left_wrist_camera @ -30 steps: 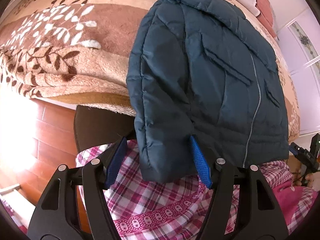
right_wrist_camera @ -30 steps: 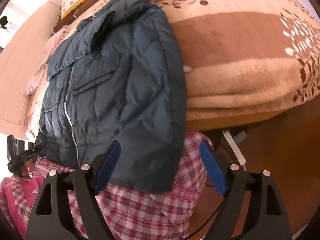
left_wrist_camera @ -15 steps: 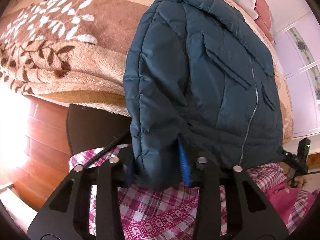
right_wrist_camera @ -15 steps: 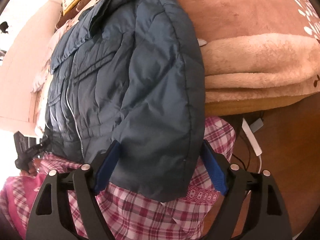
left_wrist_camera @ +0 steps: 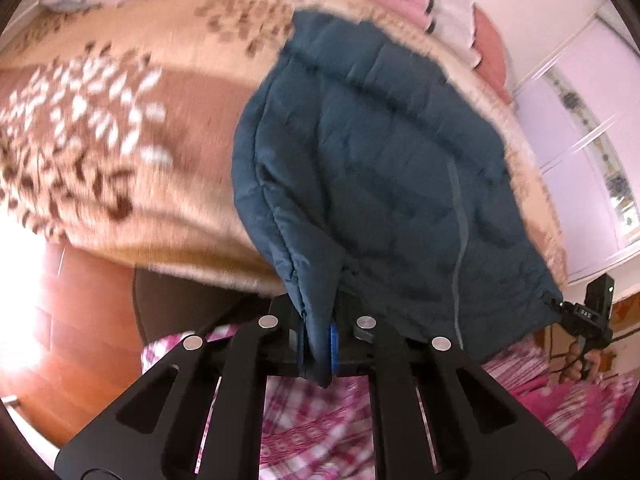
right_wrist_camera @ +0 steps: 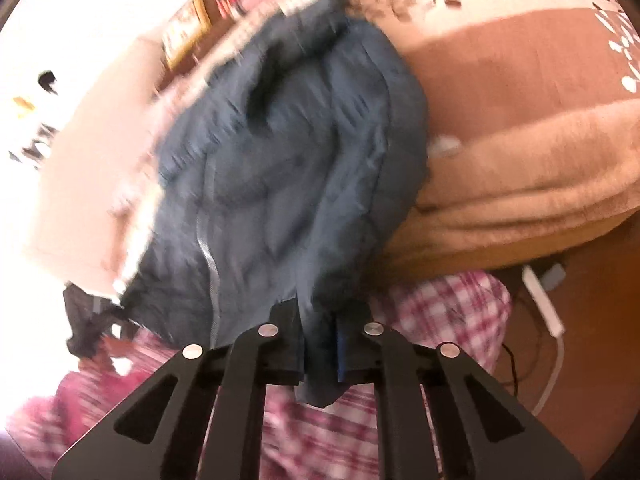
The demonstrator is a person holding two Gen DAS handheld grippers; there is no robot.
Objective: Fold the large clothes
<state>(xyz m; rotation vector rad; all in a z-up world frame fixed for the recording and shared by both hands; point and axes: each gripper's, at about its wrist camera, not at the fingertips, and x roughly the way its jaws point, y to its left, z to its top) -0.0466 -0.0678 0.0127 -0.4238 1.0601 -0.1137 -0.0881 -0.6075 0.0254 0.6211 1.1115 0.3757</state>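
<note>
Jackets: one (left_wrist_camera: 384, 184) – collar away, hem near, lengthwise on blanket (left_wrist_camera: 132, 128); view blurred.
Left gripper (left_wrist_camera: 318, 348): pinching hem.
Right gripper (right_wrist_camera: 320, 354): closing, jaws pinching hem.

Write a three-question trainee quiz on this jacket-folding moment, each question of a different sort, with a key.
1. True or false: the left tongs are shut on the jacket's cuff.
2. Multiple choice: what does the jacket mostly lie on? A) a wooden chair B) a brown patterned blanket C) the floor
3. Fill in: between the pads of the right tongs sits the jacket's ____.

Key
1. True; the cuff is pinched between the blue pads.
2. B; the hem overhangs the bed edge near the person's plaid clothing.
3. Cuff; the jaws are closing and already press the sleeve end.
</note>
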